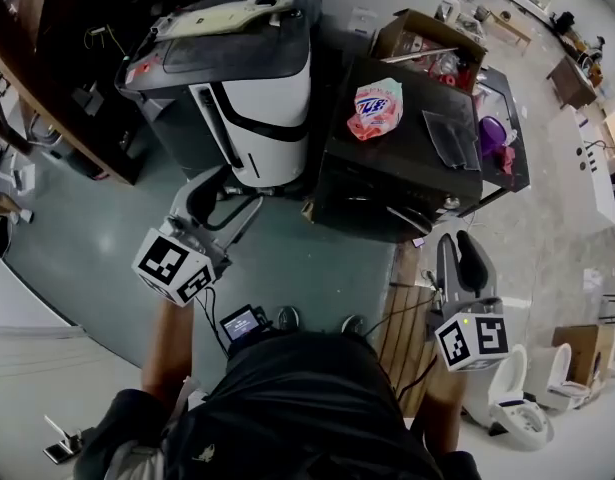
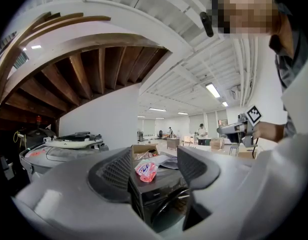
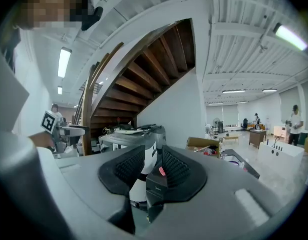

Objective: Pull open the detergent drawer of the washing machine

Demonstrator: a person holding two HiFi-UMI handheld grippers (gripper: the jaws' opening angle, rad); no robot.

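A black front-loading washing machine (image 1: 387,183) stands ahead of me with a pink bag (image 1: 377,108) on its top. Its front panel (image 2: 156,193) shows between the left jaws, with the round door below; I cannot pick out the detergent drawer. The left gripper (image 1: 219,196) (image 2: 154,166) hovers level in front of the machine's left side, well short of it, jaws close together with nothing between them. The right gripper (image 1: 465,253) (image 3: 152,166) hangs off the machine's right front corner (image 3: 155,184), jaws nearly together and empty.
A white and grey appliance (image 1: 249,88) stands close to the left of the washing machine. An open cardboard box (image 1: 427,38) sits behind it. A wooden pallet (image 1: 402,328) and cables lie by my feet. A white toilet (image 1: 522,408) is at right, a wooden staircase (image 1: 47,98) at left.
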